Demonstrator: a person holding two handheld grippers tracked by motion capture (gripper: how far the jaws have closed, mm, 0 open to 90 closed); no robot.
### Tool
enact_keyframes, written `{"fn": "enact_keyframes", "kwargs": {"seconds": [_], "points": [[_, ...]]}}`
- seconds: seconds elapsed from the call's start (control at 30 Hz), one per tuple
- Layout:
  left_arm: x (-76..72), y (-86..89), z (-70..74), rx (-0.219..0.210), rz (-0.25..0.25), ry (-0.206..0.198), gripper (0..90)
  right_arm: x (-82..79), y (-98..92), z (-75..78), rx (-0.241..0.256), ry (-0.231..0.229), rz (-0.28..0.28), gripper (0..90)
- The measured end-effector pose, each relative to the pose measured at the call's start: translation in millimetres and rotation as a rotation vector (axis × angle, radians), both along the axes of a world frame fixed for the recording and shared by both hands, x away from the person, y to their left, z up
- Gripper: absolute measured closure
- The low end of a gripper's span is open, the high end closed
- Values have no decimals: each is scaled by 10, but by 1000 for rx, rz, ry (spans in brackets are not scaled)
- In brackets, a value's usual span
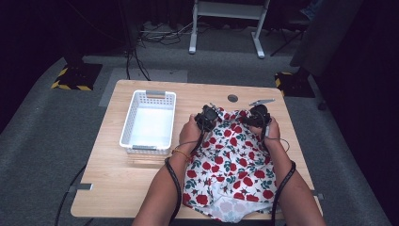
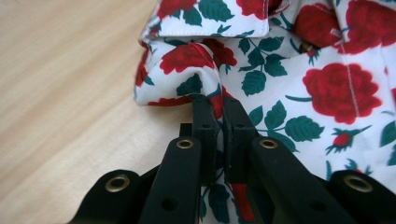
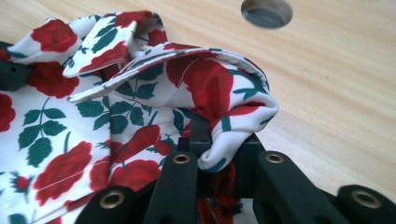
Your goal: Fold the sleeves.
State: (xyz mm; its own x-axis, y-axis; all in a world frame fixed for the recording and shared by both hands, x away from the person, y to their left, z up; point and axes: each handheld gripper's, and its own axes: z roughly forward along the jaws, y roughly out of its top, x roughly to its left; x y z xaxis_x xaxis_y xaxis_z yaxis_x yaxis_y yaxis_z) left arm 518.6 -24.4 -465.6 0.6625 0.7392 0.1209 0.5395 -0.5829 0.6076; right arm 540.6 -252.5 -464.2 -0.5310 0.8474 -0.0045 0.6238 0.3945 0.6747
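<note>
A pale wooden worktop (image 1: 117, 188) stands on grey carpet. On it lie a white slotted basket (image 1: 148, 122) at left and a rose-printed cloth (image 1: 230, 165) at right, near a round cable hole (image 1: 232, 98).

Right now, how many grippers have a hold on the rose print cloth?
2. The left gripper pinches a fold at the rose print cloth's far left corner; the right gripper clamps the bunched far right corner. Both sit at the cloth's far edge.

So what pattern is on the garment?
Red roses with green leaves on white garment, clearest in left gripper view.
</note>
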Motion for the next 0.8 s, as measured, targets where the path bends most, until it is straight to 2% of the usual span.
{"fn": "enact_keyframes", "kwargs": {"seconds": [0.1, 0.23, 0.37, 0.5, 0.63, 0.8], "points": [[13, 17, 64, -10, 19, -7, 854, -8, -7, 74, 7, -22, -6, 832], [-12, 6, 116, -7, 18, -43, 854, -26, -8, 173, -6, -59, -8, 833], [-26, 35, 204, -31, 25, -74, 855, -58, -17, 260, -3, -91, -6, 832], [-48, 66, 312, -54, 12, -100, 855, -105, -43, 353, 25, -121, -4, 833], [-122, 83, 408, -55, -7, -133, 855, -181, -64, 440, 43, -148, 10, 833], [-231, 107, 480, -72, -38, -150, 855, -291, -125, 522, 70, -168, 26, 833]]}}
